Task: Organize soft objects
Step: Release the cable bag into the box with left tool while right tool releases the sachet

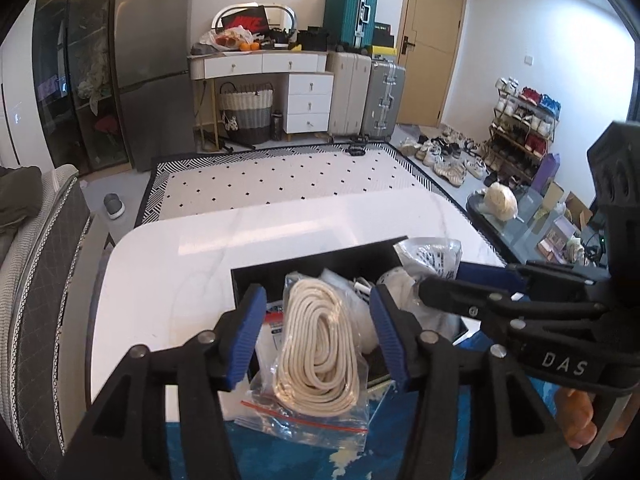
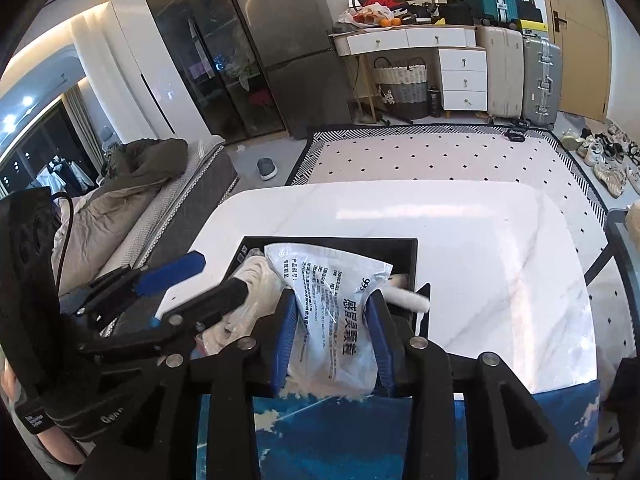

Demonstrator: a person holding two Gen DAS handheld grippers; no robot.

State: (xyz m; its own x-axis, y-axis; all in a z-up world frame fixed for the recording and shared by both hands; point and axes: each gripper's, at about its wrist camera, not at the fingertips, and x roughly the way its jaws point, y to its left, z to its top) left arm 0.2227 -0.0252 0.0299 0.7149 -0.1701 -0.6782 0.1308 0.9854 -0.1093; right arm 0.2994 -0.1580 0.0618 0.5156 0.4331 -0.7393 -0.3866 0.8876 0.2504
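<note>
- Left gripper (image 1: 318, 334) jaws spread around rope bag (image 1: 312, 364); lift clear, don't snag it.
- Right gripper (image 2: 334, 340) pinches pouch (image 2: 340, 308) at box's (image 2: 410, 254) 6 o'clock; loosen gently.

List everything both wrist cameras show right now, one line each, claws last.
Black box: one, black, on the white table, open top.
Rope bag: one, clear zip bag of cream rope, leaning at the box's near edge, between the left claw's pads.
Printed pouch: one, white with dark print, standing in the box, between the right claw's pads.
White table: one, marbled white.
Blue cloth: one, blue and white, at the table's near edge.
Suitcases: three, teal, beige, silver, far wall.
Fridge: one, grey, far left.
Left claw: pads clear of the bag.
Right claw: against the pouch; grip uncertain.
</note>
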